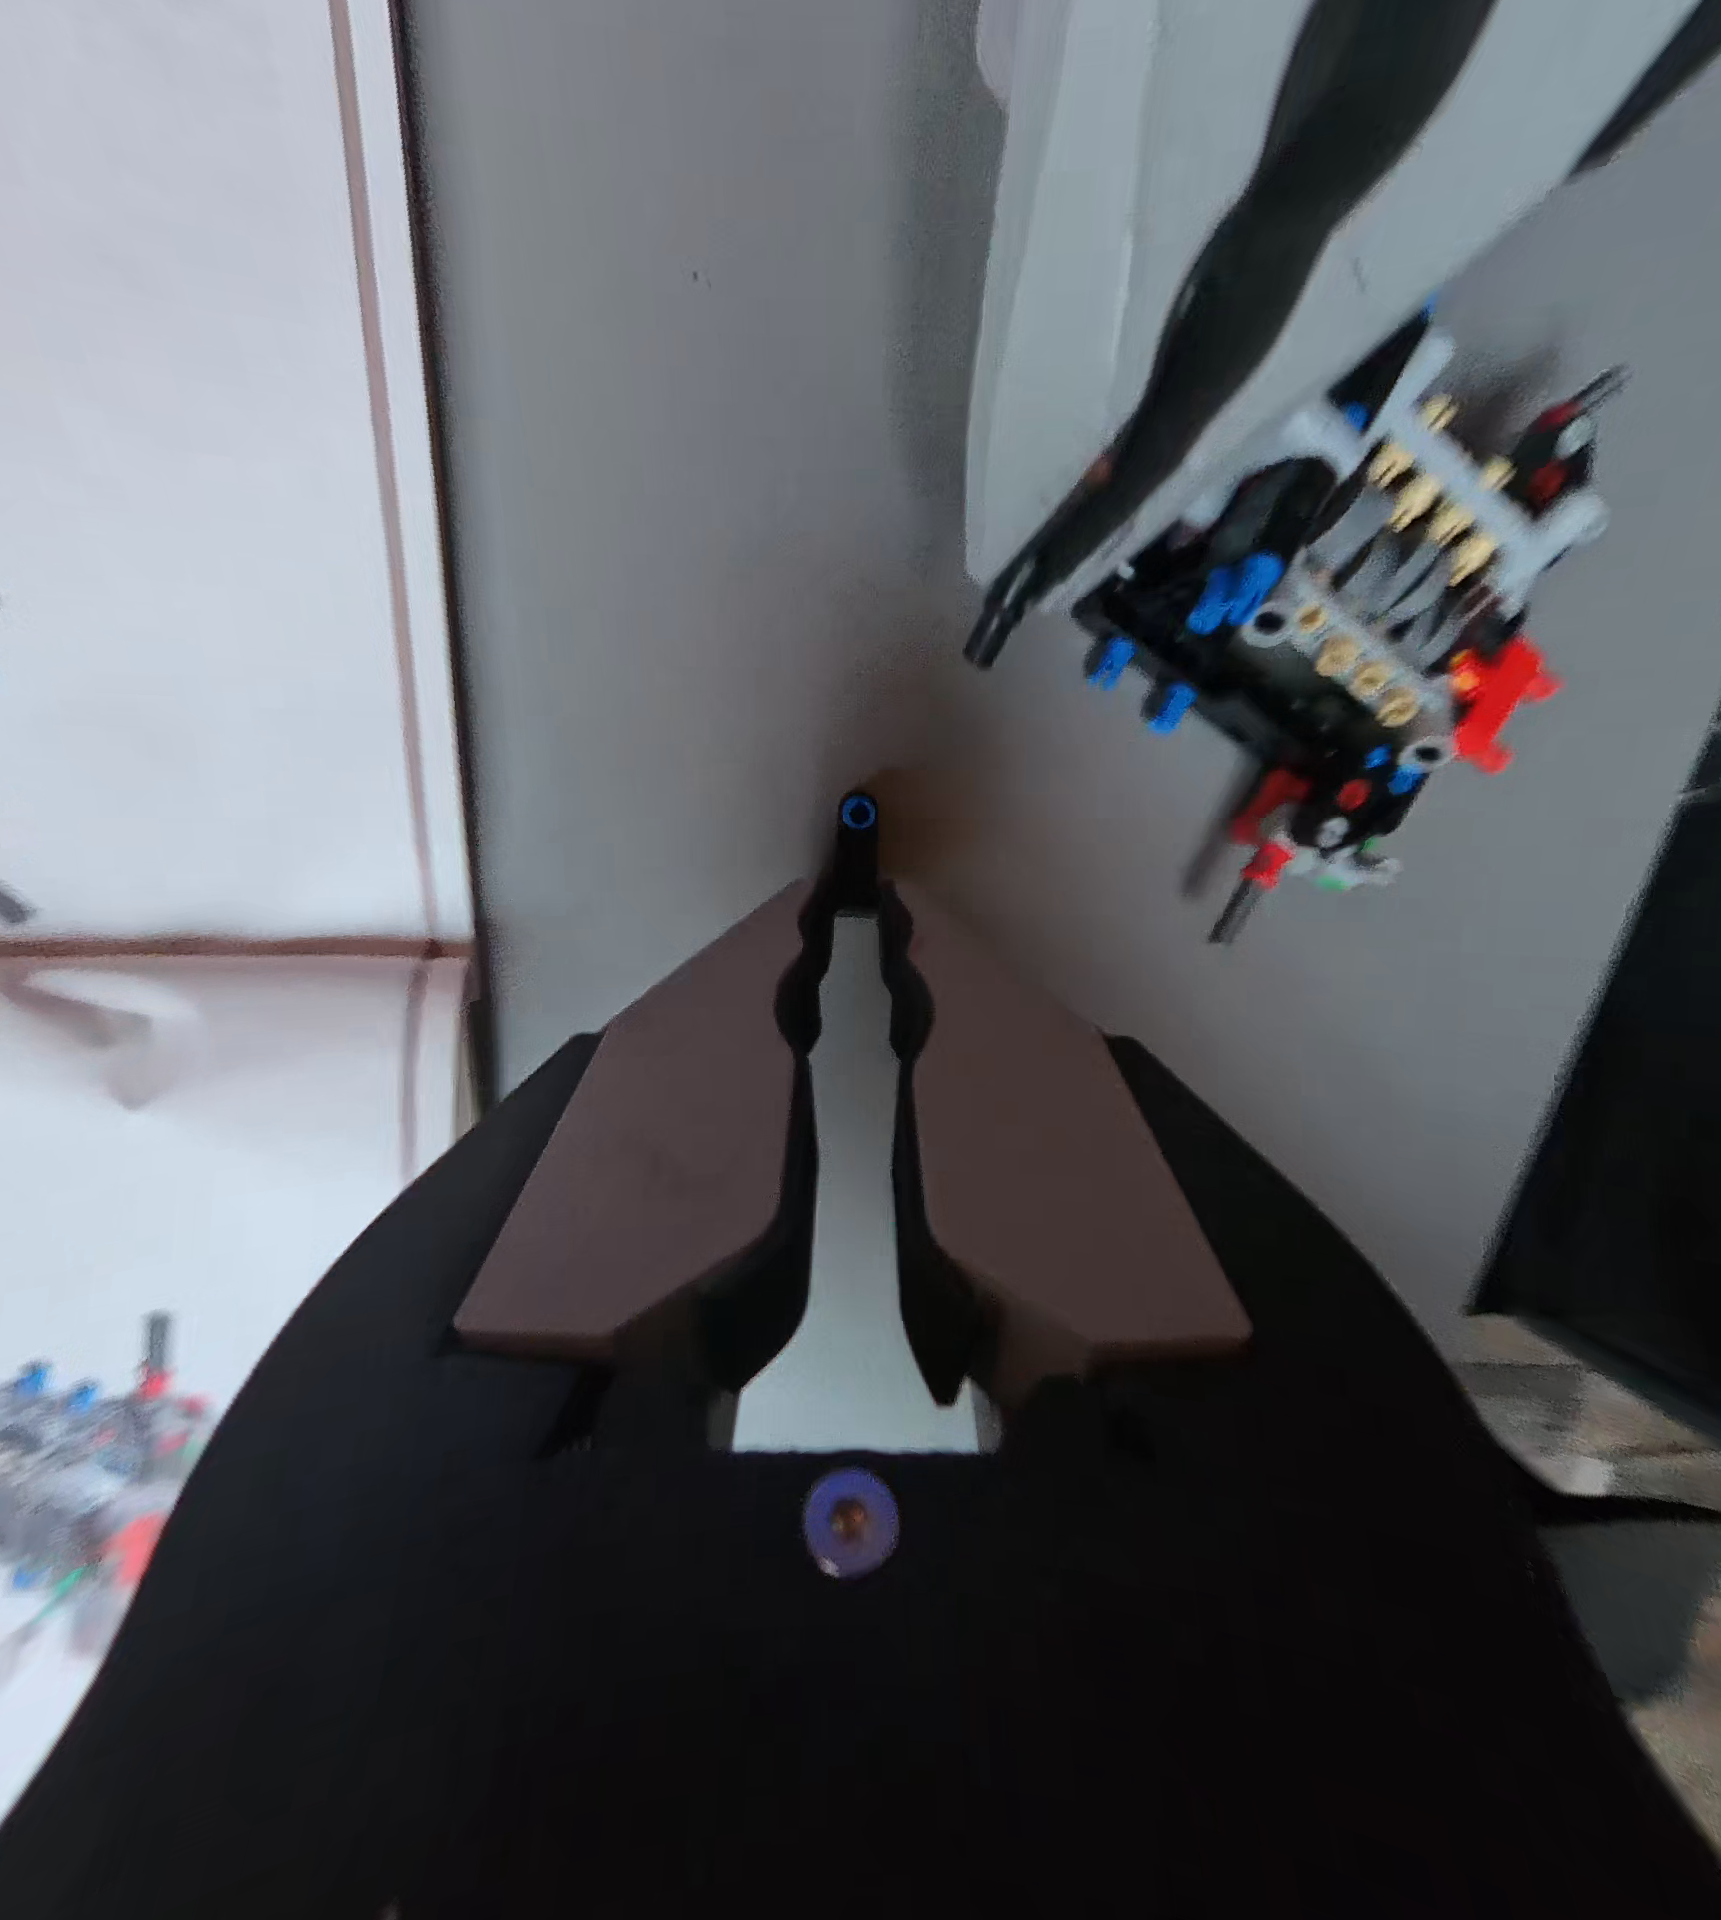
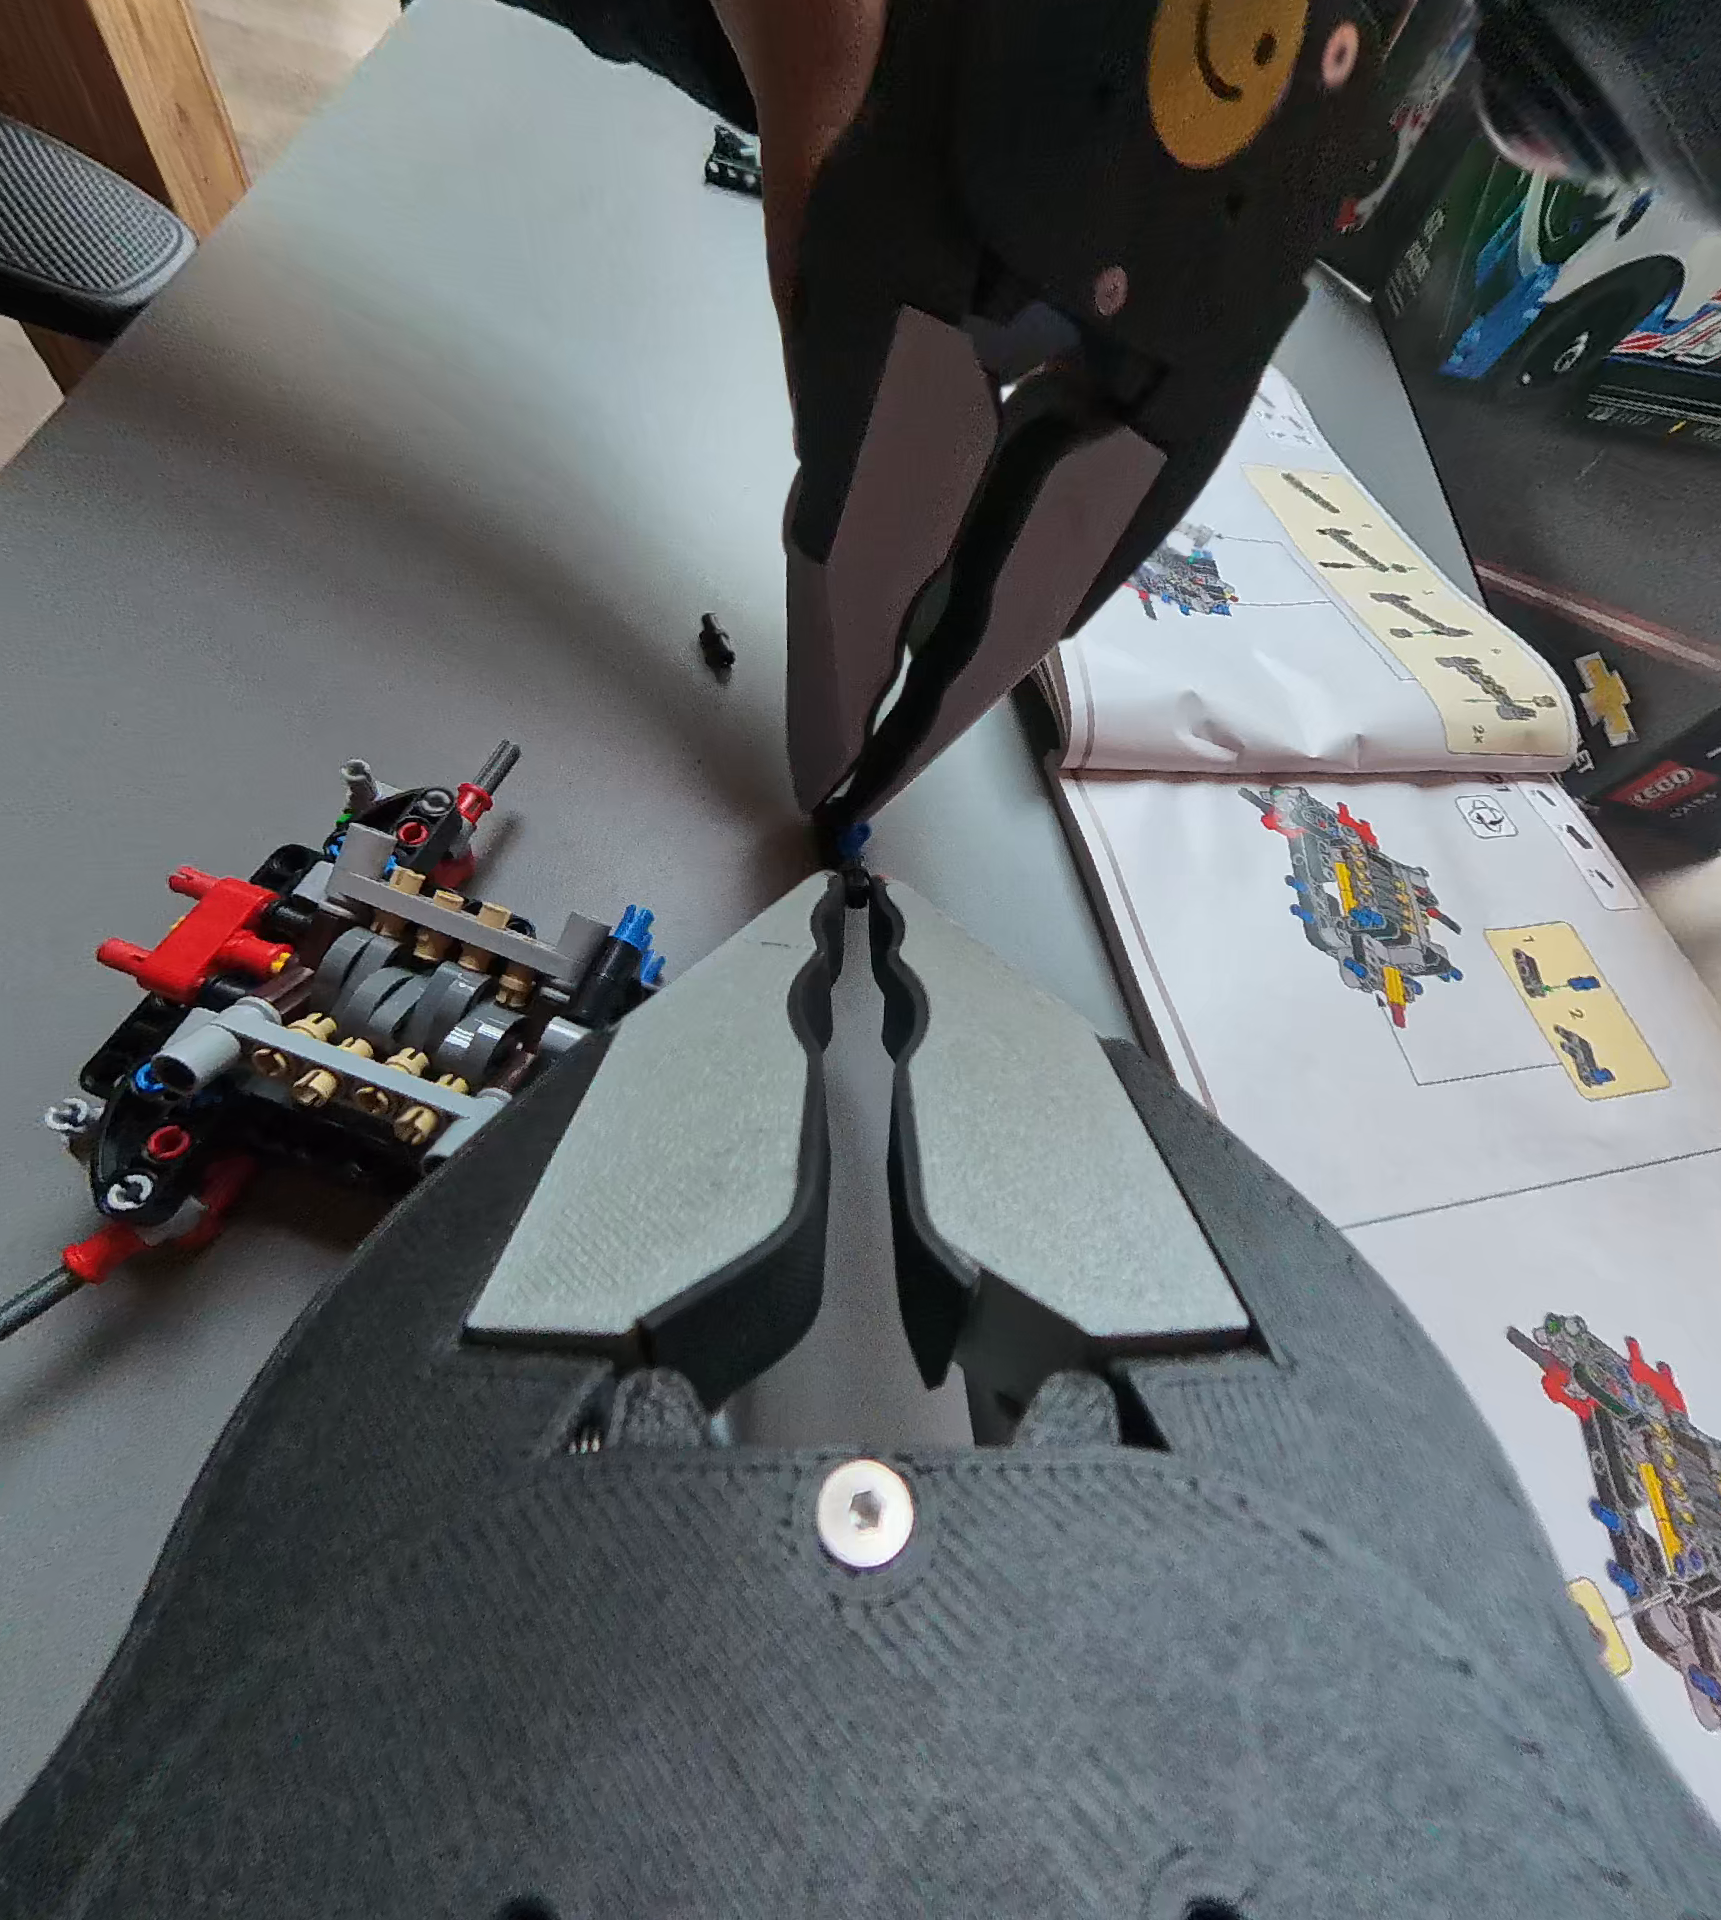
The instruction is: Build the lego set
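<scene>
Left wrist view: my left gripper (image 1: pixel 857 873) pinches a black piece with a blue pin (image 1: pixel 857 814) at frame centre; the model (image 1: pixel 1355 623) blurs upper right.

Right wrist view: my right gripper (image 2: pixel 853 902) is closed on that piece (image 2: pixel 853 854), tip to tip with the left. The model (image 2: pixel 336 997) lies left on the table (image 2: pixel 420 468); the manual (image 2: pixel 1458 1039) and printed box (image 2: pixel 1614 312) sit right.

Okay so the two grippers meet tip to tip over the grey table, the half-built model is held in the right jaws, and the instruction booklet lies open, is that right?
Not quite. In the right wrist view the half-built model lies on the grey table, untouched. The right gripper pinches only a small black piece, meeting the left gripper tip to tip. The instruction booklet does lie open.
</scene>
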A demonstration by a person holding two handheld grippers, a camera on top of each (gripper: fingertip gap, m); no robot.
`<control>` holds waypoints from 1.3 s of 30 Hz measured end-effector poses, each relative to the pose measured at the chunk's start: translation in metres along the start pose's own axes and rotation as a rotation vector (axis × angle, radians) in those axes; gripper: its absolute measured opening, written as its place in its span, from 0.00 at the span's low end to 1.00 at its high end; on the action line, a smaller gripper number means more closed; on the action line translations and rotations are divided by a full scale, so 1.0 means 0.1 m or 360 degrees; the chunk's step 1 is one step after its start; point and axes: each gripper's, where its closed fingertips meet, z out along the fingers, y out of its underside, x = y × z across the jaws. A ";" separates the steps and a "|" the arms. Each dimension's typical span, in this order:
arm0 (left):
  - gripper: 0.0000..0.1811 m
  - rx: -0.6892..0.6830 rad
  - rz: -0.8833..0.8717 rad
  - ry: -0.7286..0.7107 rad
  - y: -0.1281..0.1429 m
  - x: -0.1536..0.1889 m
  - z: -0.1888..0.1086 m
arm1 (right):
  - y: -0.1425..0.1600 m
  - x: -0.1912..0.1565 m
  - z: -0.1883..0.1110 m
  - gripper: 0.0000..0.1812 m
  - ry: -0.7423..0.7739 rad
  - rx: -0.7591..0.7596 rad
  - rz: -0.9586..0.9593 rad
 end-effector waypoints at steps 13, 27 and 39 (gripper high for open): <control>0.03 0.0139 -0.0456 0.0689 -0.16 0.25 0.08 | 0.17 -0.07 0.18 0.01 -0.0103 -0.0232 0.0049; 0.14 0.0210 -0.0150 0.0356 -0.14 0.11 -0.12 | 0.02 -0.22 0.10 0.01 -0.0231 -0.0062 -0.0094; 0.03 0.0214 0.0104 0.0184 -0.13 0.27 0.12 | 0.03 -0.23 0.10 0.01 -0.0239 -0.0068 -0.0101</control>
